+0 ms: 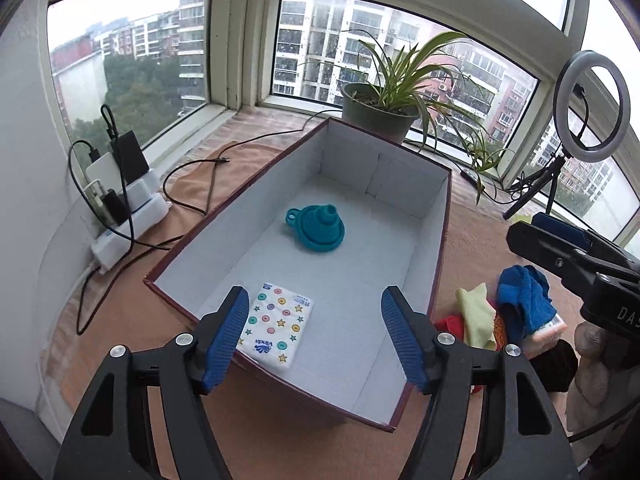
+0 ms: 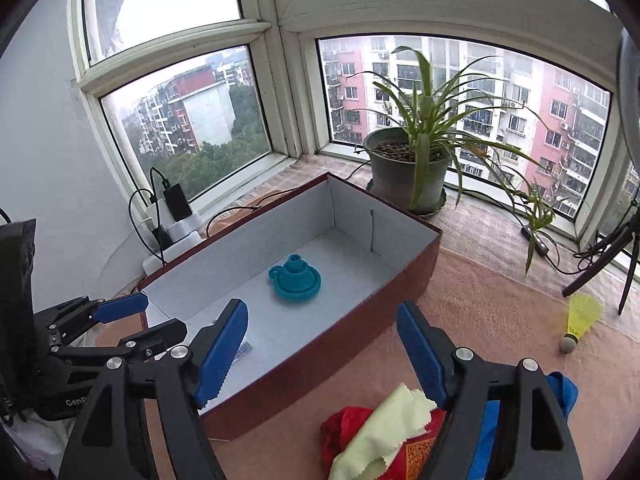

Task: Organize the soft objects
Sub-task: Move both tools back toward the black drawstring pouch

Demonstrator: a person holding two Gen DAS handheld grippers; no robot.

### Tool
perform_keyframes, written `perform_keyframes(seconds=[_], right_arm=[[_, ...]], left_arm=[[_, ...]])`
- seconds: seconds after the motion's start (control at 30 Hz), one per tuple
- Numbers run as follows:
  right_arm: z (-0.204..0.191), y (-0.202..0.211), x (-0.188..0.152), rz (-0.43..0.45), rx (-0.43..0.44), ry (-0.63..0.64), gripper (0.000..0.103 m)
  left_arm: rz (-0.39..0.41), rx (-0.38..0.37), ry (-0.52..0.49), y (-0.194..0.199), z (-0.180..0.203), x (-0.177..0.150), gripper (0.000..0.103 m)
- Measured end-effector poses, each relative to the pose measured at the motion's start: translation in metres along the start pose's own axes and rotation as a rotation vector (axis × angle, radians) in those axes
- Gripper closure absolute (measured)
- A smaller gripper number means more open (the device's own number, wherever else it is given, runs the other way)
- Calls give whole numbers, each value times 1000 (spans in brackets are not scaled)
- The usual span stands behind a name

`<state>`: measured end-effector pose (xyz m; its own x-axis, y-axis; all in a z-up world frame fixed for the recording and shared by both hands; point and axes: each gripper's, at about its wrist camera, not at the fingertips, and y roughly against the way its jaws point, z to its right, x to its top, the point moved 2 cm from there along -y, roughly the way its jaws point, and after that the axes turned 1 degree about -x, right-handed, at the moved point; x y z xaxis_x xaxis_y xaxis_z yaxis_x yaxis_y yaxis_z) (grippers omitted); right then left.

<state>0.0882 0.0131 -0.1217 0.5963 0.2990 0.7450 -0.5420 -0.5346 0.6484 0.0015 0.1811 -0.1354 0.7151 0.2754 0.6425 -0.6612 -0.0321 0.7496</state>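
A brown box with a white inside (image 1: 442, 216) (image 2: 428, 264) sits on the peach cloth. In it lie a teal folding funnel (image 1: 318, 226) (image 2: 296, 278) and a tissue pack with a dot and star print (image 1: 278, 324). My left gripper (image 1: 314, 338) is open and empty above the box's near end, over the tissue pack. My right gripper (image 2: 320, 354) is open and empty above a pile right of the box: a pale yellow cloth (image 2: 380, 432) (image 1: 476, 312), a red cloth (image 2: 340, 428) and a blue towel (image 1: 524, 300) (image 2: 564, 392).
A potted plant (image 1: 380, 114) (image 2: 408, 176) stands behind the box by the window. A power strip with chargers and cables (image 1: 128, 204) (image 2: 172, 220) lies left. A ring light on a tripod (image 1: 592, 104) stands at the right. A yellow shuttlecock (image 2: 578, 322) lies on the cloth.
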Motion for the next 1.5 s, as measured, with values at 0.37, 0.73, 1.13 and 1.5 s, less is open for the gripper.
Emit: perform_keyframes(seconds=[0.37,0.73,1.13,1.5], right_arm=[[104,85,-58,0,-85,-120,30],[203,121,-127,-74,-147,-303,30],[257,98,-181,-227,-55,-407,30],[266,70,-187,-326,66,-389,30]], left_arm=[[-40,-70,7,11,57,-34,34],[-140,-229,-59,-6,147,-72,34],[-287,-292,-75,-49,213,-115,34],[-345,-291,28,-70,218,-125,34]])
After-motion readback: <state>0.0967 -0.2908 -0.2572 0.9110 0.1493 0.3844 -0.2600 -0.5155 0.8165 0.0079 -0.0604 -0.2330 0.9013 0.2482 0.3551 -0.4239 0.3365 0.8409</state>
